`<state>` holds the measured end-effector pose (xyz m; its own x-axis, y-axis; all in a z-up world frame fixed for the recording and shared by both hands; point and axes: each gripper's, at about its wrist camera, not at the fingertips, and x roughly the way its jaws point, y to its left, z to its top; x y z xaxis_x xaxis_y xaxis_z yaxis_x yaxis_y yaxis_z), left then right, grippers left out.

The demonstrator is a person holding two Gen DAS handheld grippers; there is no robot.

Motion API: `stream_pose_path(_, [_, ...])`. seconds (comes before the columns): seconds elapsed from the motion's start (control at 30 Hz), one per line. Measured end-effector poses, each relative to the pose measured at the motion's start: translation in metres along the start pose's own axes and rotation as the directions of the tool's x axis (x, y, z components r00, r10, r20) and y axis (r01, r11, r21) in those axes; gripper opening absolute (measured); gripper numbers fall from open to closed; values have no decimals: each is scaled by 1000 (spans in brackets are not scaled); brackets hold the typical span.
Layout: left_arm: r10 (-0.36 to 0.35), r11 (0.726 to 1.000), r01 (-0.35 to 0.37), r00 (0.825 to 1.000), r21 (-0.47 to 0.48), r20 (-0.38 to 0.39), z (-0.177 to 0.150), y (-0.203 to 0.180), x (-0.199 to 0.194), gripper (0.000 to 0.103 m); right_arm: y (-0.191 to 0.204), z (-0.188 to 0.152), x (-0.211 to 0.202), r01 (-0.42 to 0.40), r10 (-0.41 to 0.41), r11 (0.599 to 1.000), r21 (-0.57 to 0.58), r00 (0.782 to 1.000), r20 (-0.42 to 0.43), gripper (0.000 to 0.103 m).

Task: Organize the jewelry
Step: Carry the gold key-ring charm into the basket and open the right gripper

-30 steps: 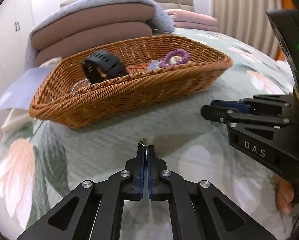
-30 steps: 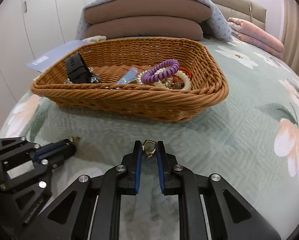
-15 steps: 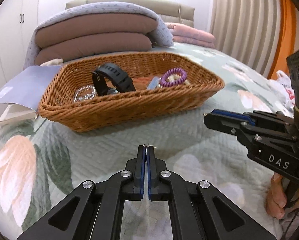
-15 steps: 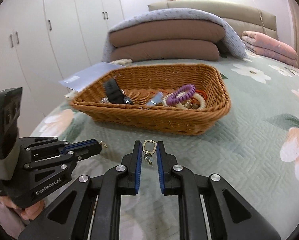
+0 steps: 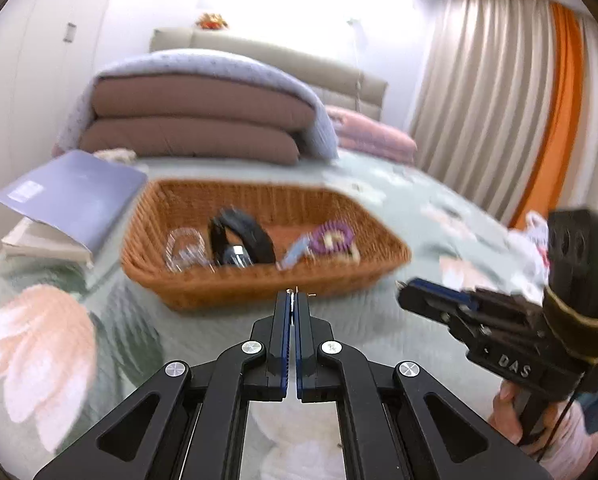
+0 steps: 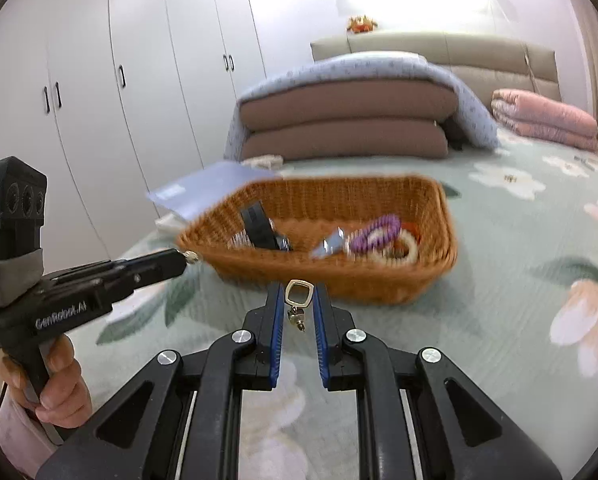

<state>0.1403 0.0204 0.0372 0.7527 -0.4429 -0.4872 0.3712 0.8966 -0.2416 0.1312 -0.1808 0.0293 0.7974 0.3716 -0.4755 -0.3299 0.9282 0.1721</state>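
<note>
Your right gripper (image 6: 297,300) is closed on a small gold earring (image 6: 298,294): its square loop is pinched between the blue pads, and a short post hangs below it in the gap. Your left gripper (image 5: 293,304) is shut tight, with only a tiny glint of metal showing at its tips; in the right wrist view a small gold piece (image 6: 191,257) sticks out from the end of that gripper, too small to tell what it is.

Both grippers hang above the green flowered bedspread (image 6: 499,300), just short of the near wall of the wicker basket (image 6: 379,284). The basket sits on the bed and holds a black watch (image 5: 241,236), a purple coil bracelet (image 6: 375,232) lying against a cream bead bracelet (image 6: 403,254), a clear bracelet (image 5: 183,248) and a pale blue piece (image 6: 327,246). A blue folder (image 5: 75,196) lies just left of the basket, and folded brown cushions under a lilac blanket (image 6: 351,112) sit behind it. Your left hand (image 6: 55,384) grips its handle at the lower left.
</note>
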Motion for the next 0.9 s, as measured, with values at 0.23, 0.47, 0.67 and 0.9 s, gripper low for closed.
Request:
stream_pose_path(0.23, [136,987,-131,990,-99,46,60,18,1,1,-17,59,33,95,-95,995,37,995,20,17])
stream_pose_path(0.47, [195,970,-186,980,-159,41,60,54,63,1,-63,52,96,160,-158,978,130,987,-32,17])
stream_pose_path(0.67, [202,968,-208,978,-140,-58,45,65,97,1,-79,45,106,121,-108,975,187,991,-78,17])
stream_pose_path(0.9, [192,974,-195,981,-116,-38,44,57,93,2,-70,42,116,83,-67,983,161,992,-103,19])
